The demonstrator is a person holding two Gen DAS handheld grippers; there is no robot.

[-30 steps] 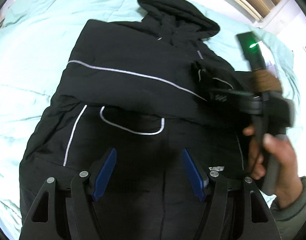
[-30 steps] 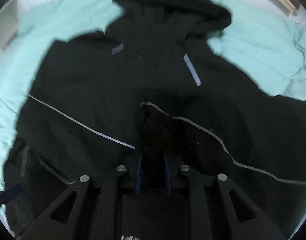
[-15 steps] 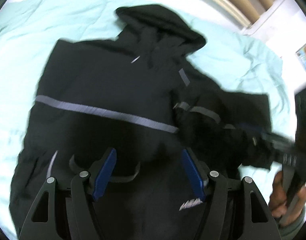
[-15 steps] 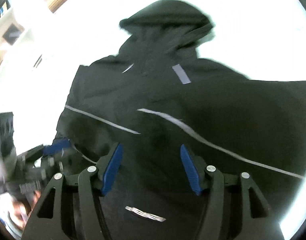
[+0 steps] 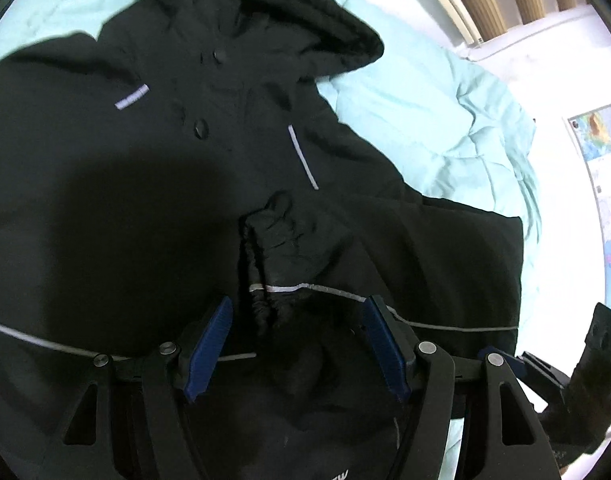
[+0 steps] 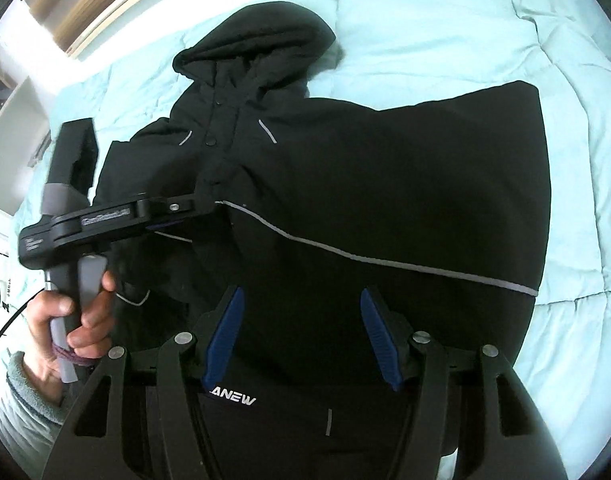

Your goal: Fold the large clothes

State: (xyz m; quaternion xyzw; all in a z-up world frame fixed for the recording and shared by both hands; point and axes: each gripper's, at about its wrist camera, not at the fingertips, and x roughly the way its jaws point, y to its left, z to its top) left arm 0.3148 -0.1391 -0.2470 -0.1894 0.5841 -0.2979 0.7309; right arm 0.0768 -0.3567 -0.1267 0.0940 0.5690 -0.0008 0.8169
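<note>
- Jacket first: a large black hooded padded jacket (image 6: 385,184) with thin reflective piping is lying front-up on the pale green quilted bed (image 6: 485,20), hood (image 6: 257,44) pointing toward the headboard.
- We are holding the left gripper (image 5: 297,340) low over the chest, its blue-padded jaws spread wide around the ribbed cuff (image 5: 273,248) of a sleeve folded across the front; nothing is pinched, and we judge it is placed there to seat or regrip the cuff.
- We are keeping the right gripper (image 6: 301,336) wide open too, gripping nothing, hovering above the lower front near the white logo (image 6: 233,391).
- The right sleeve (image 6: 445,184) is spreading out sideways, probably the next part to fold inward.
</note>
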